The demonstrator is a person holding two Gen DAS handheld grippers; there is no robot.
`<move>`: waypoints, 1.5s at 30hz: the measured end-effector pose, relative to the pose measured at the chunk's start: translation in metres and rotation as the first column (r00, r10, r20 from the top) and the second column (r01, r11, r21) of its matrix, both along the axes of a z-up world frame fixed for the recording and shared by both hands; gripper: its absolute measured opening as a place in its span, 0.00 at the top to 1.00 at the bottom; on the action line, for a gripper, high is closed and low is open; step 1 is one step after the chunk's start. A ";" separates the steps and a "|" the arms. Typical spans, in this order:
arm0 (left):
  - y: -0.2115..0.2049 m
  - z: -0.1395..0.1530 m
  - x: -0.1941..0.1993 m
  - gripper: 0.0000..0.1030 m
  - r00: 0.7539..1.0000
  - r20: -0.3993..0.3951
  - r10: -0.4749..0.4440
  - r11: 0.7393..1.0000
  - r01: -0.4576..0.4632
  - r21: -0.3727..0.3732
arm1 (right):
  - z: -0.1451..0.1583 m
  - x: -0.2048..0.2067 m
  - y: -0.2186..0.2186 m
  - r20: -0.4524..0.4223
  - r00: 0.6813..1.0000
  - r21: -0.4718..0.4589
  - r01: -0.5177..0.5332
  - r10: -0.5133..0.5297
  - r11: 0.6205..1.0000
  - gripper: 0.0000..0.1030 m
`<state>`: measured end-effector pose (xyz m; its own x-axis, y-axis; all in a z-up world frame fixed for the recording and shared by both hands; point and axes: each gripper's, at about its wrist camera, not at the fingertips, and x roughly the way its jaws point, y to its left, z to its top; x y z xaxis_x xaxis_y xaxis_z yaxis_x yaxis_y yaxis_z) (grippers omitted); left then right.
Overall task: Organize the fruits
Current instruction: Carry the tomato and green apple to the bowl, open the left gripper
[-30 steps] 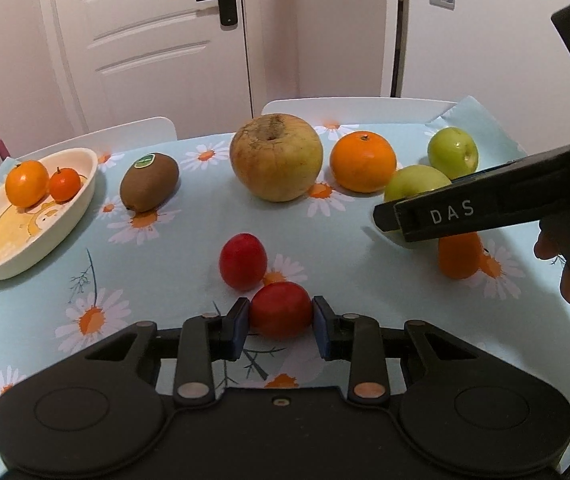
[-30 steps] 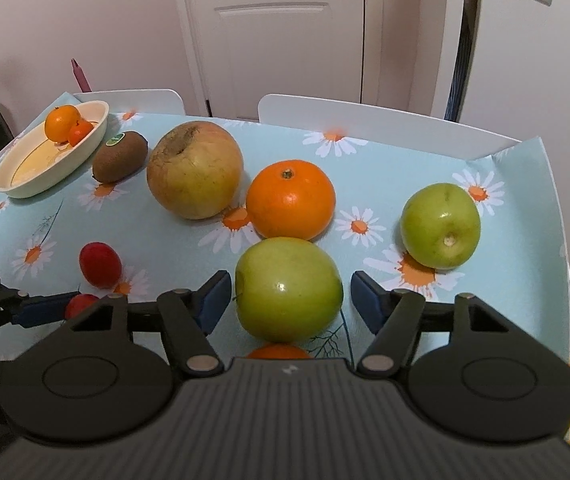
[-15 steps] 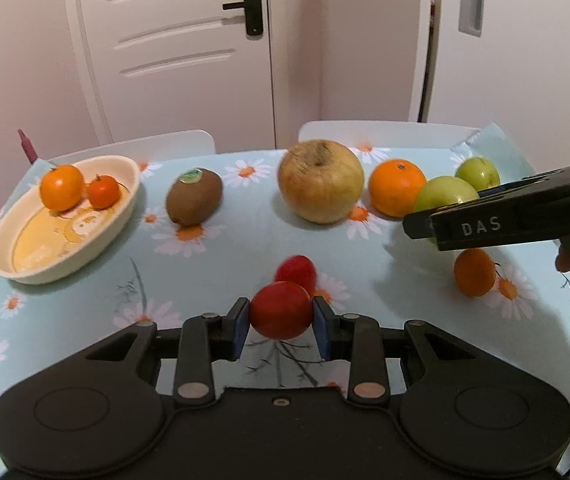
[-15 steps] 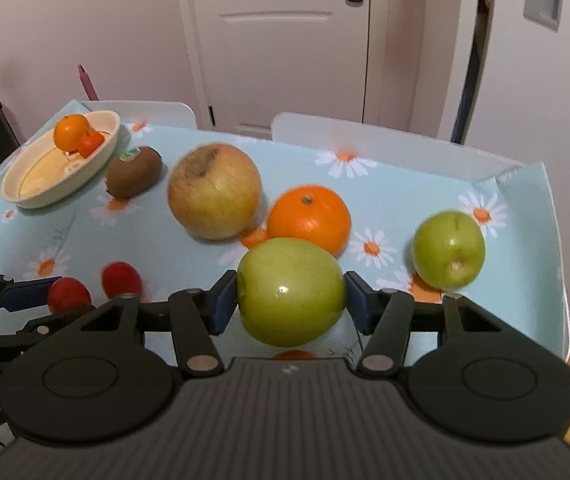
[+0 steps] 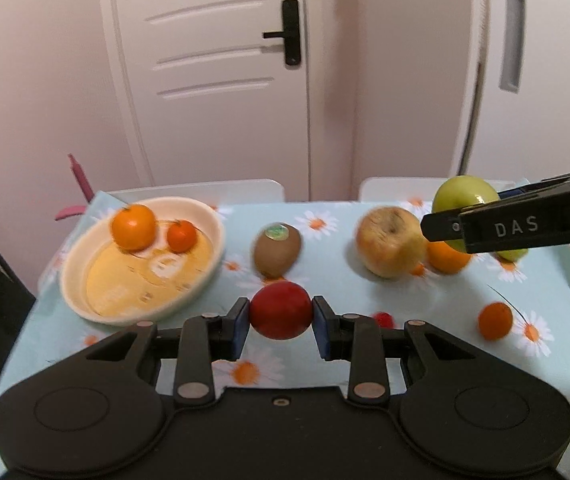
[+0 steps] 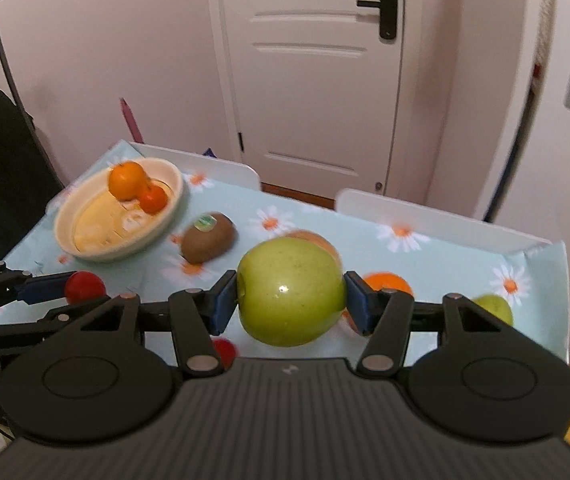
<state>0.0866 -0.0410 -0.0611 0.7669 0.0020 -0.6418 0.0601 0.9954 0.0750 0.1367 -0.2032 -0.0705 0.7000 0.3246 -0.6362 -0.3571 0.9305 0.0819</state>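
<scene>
Two grips: left gripper [image 5: 281, 318] jaws clamp red fruit [image 5: 281, 310]; "DAS"-marked right gripper [image 6: 291, 296] clamps green apple [image 6: 291, 291].

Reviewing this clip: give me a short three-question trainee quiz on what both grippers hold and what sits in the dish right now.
1. True or false: the left gripper is shut on a red fruit.
2. What does the right gripper hold? A) kiwi B) green apple C) orange
3. How many fruits lie in the cream dish?

Key:
1. True; the pads press both sides of it.
2. B, the green apple, clear of the tablecloth. The kiwi lies on the cloth.
3. Two: an orange fruit and a smaller orange-red one beside it.
</scene>
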 end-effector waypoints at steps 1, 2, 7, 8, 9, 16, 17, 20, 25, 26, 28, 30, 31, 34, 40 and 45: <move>0.007 0.004 0.001 0.64 1.000 0.003 0.005 1.000 -0.005 0.000 | 0.005 0.001 0.007 0.002 1.000 0.001 -0.005 0.005 1.000 0.31; 0.013 0.007 0.002 0.64 1.000 0.006 0.010 1.000 -0.010 0.001 | 0.009 0.001 0.013 0.004 1.000 0.004 -0.008 0.008 1.000 0.31; 0.050 0.022 0.011 0.64 0.999 0.019 0.033 0.999 -0.033 0.010 | 0.026 0.007 0.044 0.011 1.000 0.014 -0.021 0.021 1.000 0.31; 0.057 0.025 0.013 0.64 0.999 0.019 0.036 0.999 -0.036 0.012 | 0.028 0.008 0.051 0.012 1.000 0.016 -0.023 0.023 1.000 0.31; 0.065 0.027 0.015 0.64 0.999 0.019 0.039 0.999 -0.039 0.014 | 0.030 0.010 0.057 0.012 1.000 0.017 -0.026 0.026 1.000 0.31; 0.116 0.033 0.033 0.64 0.999 0.013 0.043 0.998 -0.043 0.036 | 0.036 0.026 0.107 0.001 0.999 0.023 -0.034 0.034 0.999 0.31; 0.122 0.033 0.036 0.64 0.999 0.011 0.042 0.998 -0.042 0.038 | 0.036 0.028 0.113 -0.002 0.999 0.023 -0.033 0.033 0.999 0.31; 0.141 0.030 0.048 0.64 0.999 0.003 0.036 0.999 -0.036 0.041 | 0.034 0.035 0.132 -0.010 1.000 0.022 -0.025 0.026 0.999 0.31; 0.168 0.020 0.072 0.64 1.000 -0.015 0.011 0.999 -0.011 0.042 | 0.026 0.048 0.159 -0.030 1.000 0.017 -0.002 0.002 1.000 0.31; 0.172 0.017 0.077 0.64 1.000 -0.019 0.005 0.999 -0.005 0.042 | 0.024 0.051 0.164 -0.035 0.999 0.016 0.004 -0.004 1.000 0.31; 0.179 0.010 0.087 0.64 1.000 -0.030 -0.006 0.999 0.008 0.046 | 0.019 0.056 0.173 -0.045 0.999 0.015 0.018 -0.017 1.000 0.31; 0.186 0.004 0.097 0.64 0.999 -0.041 -0.017 0.999 0.019 0.048 | 0.014 0.062 0.180 -0.055 0.998 0.014 0.031 -0.031 0.999 0.31; 0.189 0.000 0.103 0.64 0.999 -0.047 -0.023 0.998 0.025 0.049 | 0.011 0.065 0.184 -0.062 0.997 0.013 0.037 -0.036 0.999 0.31; 0.194 -0.011 0.118 0.64 0.997 -0.064 -0.040 0.997 0.044 0.057 | 0.003 0.073 0.191 -0.079 0.995 0.005 0.052 -0.052 0.999 0.31; 0.199 -0.035 0.142 0.64 0.992 -0.096 -0.081 0.992 0.090 0.093 | -0.009 0.086 0.201 -0.107 0.991 -0.010 0.075 -0.076 0.997 0.31; 0.195 -0.048 0.152 0.64 0.987 -0.122 -0.102 0.986 0.117 0.119 | -0.014 0.093 0.203 -0.113 0.990 -0.022 0.079 -0.081 0.997 0.31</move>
<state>0.2383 0.1543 -0.1093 0.6883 0.0085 -0.7253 0.1834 0.9654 0.1854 0.2301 -0.0005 -0.0843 0.6457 0.2586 -0.7185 -0.2708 0.9573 0.1012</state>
